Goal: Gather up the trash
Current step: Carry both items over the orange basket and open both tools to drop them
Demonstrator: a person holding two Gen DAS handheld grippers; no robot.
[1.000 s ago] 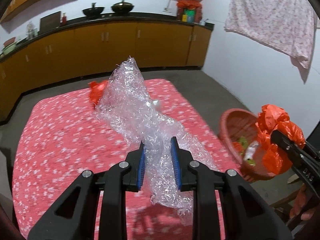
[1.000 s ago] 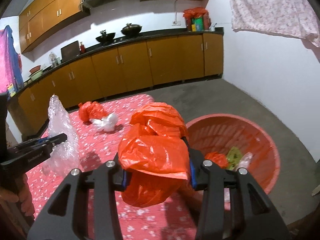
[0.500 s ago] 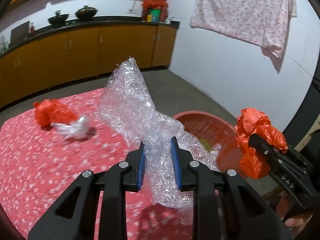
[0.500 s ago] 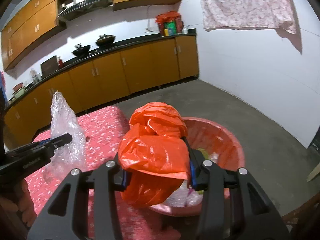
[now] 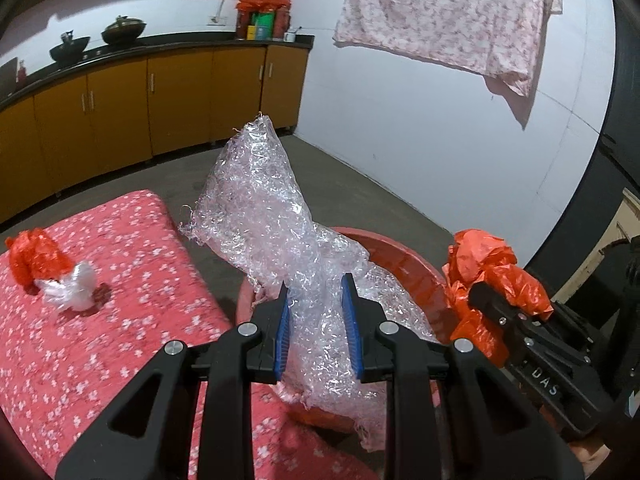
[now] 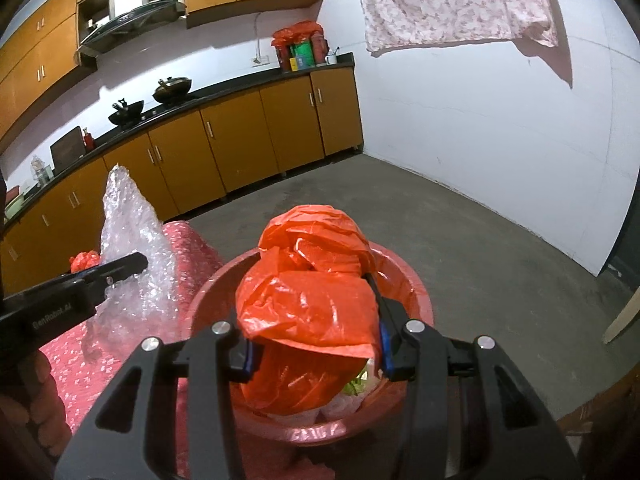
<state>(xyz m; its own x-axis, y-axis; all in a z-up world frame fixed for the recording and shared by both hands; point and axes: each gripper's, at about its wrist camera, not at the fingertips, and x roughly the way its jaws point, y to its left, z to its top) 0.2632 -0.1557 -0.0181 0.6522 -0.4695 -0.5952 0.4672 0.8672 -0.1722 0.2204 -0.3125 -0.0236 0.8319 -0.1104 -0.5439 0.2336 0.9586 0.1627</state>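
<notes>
- The table with the red flowered cloth (image 5: 100, 344) fills the left part of your left wrist view; its edge is just beside the basin.
- The red plastic basin (image 6: 412, 292) stands beside that table, lower than the tabletop, and in the right wrist view you can see some pale and green trash (image 6: 356, 386) already inside it.
- The crumpled bubble wrap (image 5: 276, 232) is held up in the air, partly over the basin rim, and it rises well above the fingers.
- Your left gripper (image 5: 316, 328) pinches the lower part of this bubble wrap between its blue pads (image 5: 283, 332).
- The orange plastic bag (image 6: 308, 308) hangs directly over the basin and hides most of its inside from the right wrist camera.
- Your right gripper (image 6: 314, 354) is clamped on this orange bag, with one blue pad on each side of it.
- One small bundle of orange and white plastic (image 5: 48, 272) lies on the cloth, well apart from both grippers.
</notes>
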